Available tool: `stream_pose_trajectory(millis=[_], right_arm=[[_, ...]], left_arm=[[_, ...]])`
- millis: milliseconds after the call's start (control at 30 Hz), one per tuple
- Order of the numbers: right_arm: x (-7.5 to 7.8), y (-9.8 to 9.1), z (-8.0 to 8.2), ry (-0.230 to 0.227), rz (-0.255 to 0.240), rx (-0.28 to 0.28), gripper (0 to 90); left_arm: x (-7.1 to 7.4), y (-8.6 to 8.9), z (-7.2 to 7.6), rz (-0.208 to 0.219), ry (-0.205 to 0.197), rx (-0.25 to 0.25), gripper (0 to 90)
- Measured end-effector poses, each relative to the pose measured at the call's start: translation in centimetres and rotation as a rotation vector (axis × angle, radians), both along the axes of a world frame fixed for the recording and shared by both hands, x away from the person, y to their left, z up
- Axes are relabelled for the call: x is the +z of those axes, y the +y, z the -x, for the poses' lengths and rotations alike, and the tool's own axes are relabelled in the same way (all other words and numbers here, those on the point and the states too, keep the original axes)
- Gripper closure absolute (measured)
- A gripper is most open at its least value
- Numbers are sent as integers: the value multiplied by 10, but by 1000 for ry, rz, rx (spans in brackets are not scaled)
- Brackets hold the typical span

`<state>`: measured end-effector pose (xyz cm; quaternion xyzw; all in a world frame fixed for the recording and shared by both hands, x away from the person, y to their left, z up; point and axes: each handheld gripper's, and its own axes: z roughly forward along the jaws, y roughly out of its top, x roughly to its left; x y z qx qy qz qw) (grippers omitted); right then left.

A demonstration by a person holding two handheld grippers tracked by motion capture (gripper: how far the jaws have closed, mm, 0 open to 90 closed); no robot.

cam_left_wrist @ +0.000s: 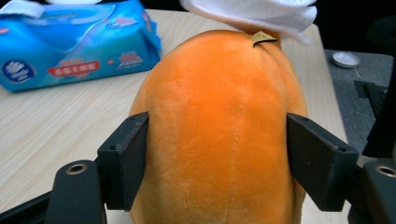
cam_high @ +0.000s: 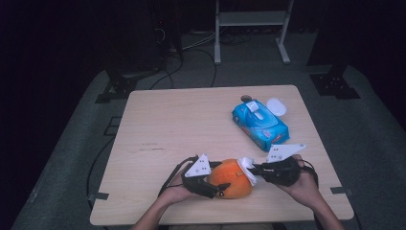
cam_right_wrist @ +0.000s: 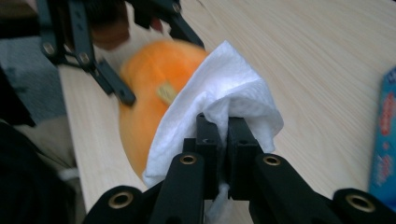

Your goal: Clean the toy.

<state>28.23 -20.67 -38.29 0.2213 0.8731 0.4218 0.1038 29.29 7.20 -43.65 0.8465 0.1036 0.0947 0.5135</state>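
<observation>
The orange plush toy (cam_high: pixel 233 178) lay near the front edge of the wooden table (cam_high: pixel 182 124), right-centre, between both hands. L gripper (cam_high: pixel 209 184) was clamped on it: in the left gripper view both black pads pressed the plush (cam_left_wrist: pixel 219 130) at its sides, fabric bulging slightly around them. R gripper (cam_right_wrist: pixel 223 135) was clenched tight on a white wet wipe (cam_right_wrist: pixel 224 93), wipe draped over the jaw tips and resting against the toy's end by the small brown stem (cam_right_wrist: pixel 164 92).

Handling, judged: toy looked light, soft, squashy w/ short nap, not slippery, not fragile. It would give under pressure, so a mid-body side grip as shown seemed best; too near an end and it could squirt out. Wipe was limp & thin, prob. damp, and would bunch or slip unless pinched deep.

Room: toy sat close to the table's near edge, so strokes should go away from the person. Blue wipes pack (cam_high: pixel 260 123) and a white lid (cam_high: pixel 276 106) lay well apart, back right. Left & centre tabletop gave space.
</observation>
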Motion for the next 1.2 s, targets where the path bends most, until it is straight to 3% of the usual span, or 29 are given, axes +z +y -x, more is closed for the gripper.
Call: stream_pose_trajectory(millis=[67, 167, 300, 567, 900, 1200], right_arm=[[2, 6, 1, 0, -17, 22, 848], [2, 13, 3, -20, 18, 22, 848], [-2, 5, -2, -7, 20, 1, 848], [-9, -11, -4, 33, 31, -23, 848], [-4, -3, -5, 22, -1, -9, 848], [-9, -8, -8, 42, -1, -17, 848]], left_arm=[[1, -3, 2, -9, -11, -5, 264], [1, -1, 0, -14, -4, 3, 264], [-2, 6, -5, 2, 34, 19, 265], [-3, 10, -9, 14, 64, 38, 260], [-2, 4, -3, -4, 27, 11, 260], [-2, 5, -4, 2, 32, 13, 258]])
